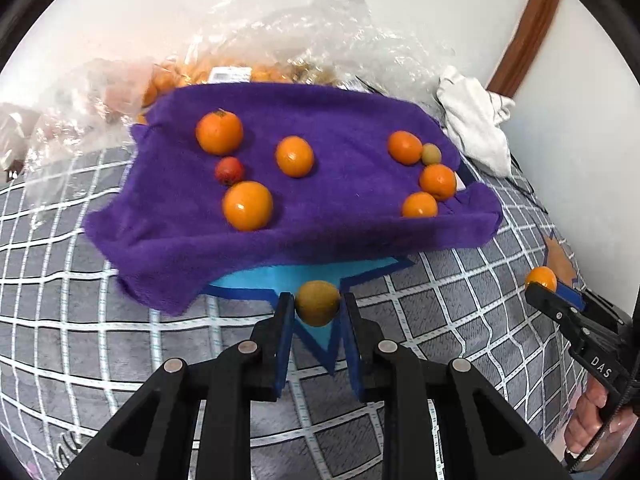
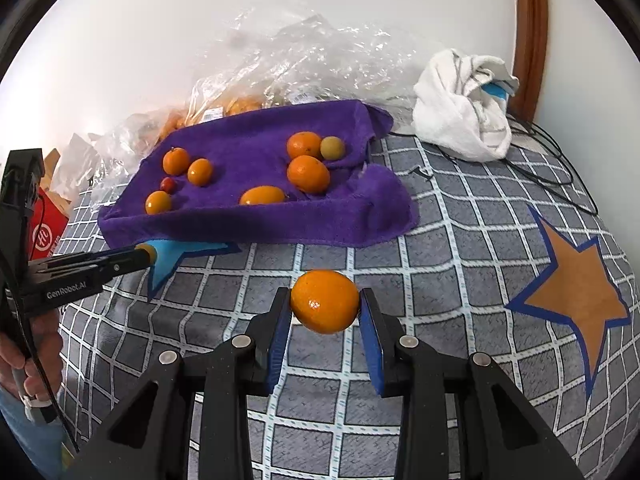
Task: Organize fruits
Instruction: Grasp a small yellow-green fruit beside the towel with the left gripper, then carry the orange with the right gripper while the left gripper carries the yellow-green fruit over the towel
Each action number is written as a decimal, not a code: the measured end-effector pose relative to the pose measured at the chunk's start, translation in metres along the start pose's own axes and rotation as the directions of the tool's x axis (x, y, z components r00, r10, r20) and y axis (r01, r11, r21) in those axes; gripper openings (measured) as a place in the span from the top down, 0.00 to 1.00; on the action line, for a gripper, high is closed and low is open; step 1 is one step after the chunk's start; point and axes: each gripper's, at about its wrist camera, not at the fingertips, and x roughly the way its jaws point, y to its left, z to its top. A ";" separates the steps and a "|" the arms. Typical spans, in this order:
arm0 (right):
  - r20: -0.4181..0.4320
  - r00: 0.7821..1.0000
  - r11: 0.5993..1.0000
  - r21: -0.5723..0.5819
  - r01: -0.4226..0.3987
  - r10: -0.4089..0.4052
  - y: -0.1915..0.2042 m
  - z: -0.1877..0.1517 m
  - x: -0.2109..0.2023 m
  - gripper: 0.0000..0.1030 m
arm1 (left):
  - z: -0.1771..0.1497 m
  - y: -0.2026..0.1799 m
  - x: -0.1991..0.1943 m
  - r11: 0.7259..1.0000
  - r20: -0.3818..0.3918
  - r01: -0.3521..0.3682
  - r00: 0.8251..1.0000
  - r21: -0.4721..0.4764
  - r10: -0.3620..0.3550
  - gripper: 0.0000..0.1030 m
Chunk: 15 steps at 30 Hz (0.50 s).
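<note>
The left gripper point(image 1: 317, 305) pinches a greenish-brown fruit point(image 1: 317, 303) between its blue pads, held over the tip of the blue star point(image 1: 280, 276) printed on the checked bedspread point(image 1: 460, 280). The right gripper point(image 2: 325, 307) holds an orange point(image 2: 325, 301) between its pads, above the bedspread's near middle; the left pad touches the fruit, while a thin gap seems to show at the right pad (the fisheye makes this hard to judge). In the left wrist view the same orange shows at the tip of the right gripper, near the bedspread's right edge.

A purple towel point(image 1: 320, 120) lies toward the far side of the bedspread, its near edge draped over part of the blue star. On it, at the left, sit three oranges point(image 1: 219, 132) point(image 1: 294, 156) point(image 1: 247, 205) and a small red fruit point(image 1: 229, 171). At the right end three more oranges point(image 1: 405, 147) point(image 1: 438, 182) point(image 1: 419, 205) cluster with a small green fruit point(image 1: 431, 153), which touches the farthest orange of the three.

Behind the towel, crumpled clear bags point(image 2: 304, 52) hold more oranges against the wall. A white cloth point(image 2: 460, 108) is bunched at the far right corner. An orange star point(image 2: 572, 296) is printed near the right edge, and a red box point(image 2: 46, 228) stands at the left edge.
</note>
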 end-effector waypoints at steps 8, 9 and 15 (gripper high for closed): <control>0.022 1.000 1.000 -0.016 -0.008 0.009 0.009 0.016 0.002 0.67 | 0.010 0.024 -0.026 0.999 0.048 -0.020 0.999 -0.043 0.022 0.78; 0.024 1.000 1.000 -0.018 -0.008 0.009 0.011 0.018 0.003 0.67 | 0.011 0.027 -0.028 0.999 0.052 -0.024 0.998 -0.048 0.027 0.78; 0.039 0.999 0.999 -0.035 -0.015 0.017 0.021 0.035 0.007 0.67 | 0.017 0.047 -0.038 0.996 0.080 -0.039 0.996 -0.086 0.046 0.78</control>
